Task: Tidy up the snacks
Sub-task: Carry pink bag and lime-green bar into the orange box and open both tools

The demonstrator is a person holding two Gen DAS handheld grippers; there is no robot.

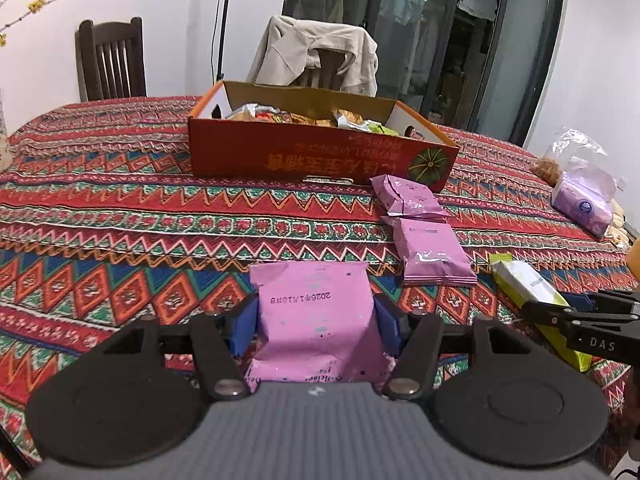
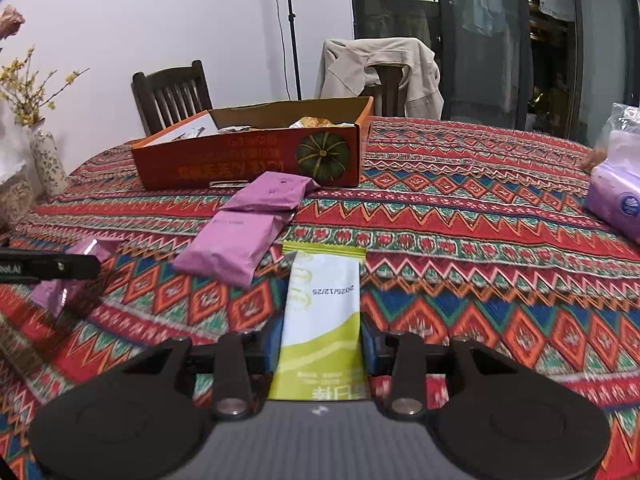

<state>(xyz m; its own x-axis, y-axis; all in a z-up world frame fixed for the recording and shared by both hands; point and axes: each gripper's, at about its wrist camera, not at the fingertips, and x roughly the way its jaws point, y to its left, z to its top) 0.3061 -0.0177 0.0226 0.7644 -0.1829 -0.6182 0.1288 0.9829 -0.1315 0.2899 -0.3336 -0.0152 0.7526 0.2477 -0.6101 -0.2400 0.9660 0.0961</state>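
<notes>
Now, left gripper [image 1: 316,320]: we see it clamped on a pink packet [image 1: 316,312], low centre;
Right gripper [image 2: 322,344]: closed on a green-white packet [image 2: 320,312], low centre;
Done: orange box [image 1: 320,152], upper centre, already holds snacks;
Left: two pink packets [image 1: 420,232] lie right of centre, below the box.

A cardboard box [image 1: 320,152] stands on the table [image 1: 120,208], snack packs [image 1: 304,118] inside it. Two chairs [image 1: 110,60] stand behind the table, a jacket [image 1: 316,54] draped over the right one. Two packets [image 1: 408,196] lie before the box's right corner, one behind the other, touching. A tissue pack [image 1: 582,204] lies far right; a vase [image 2: 46,156] stands far left.

The left gripper [image 1: 316,324] grips a pouch [image 1: 316,312]; to its right, the right gripper [image 2: 322,346] grips a sachet [image 2: 322,312].
</notes>
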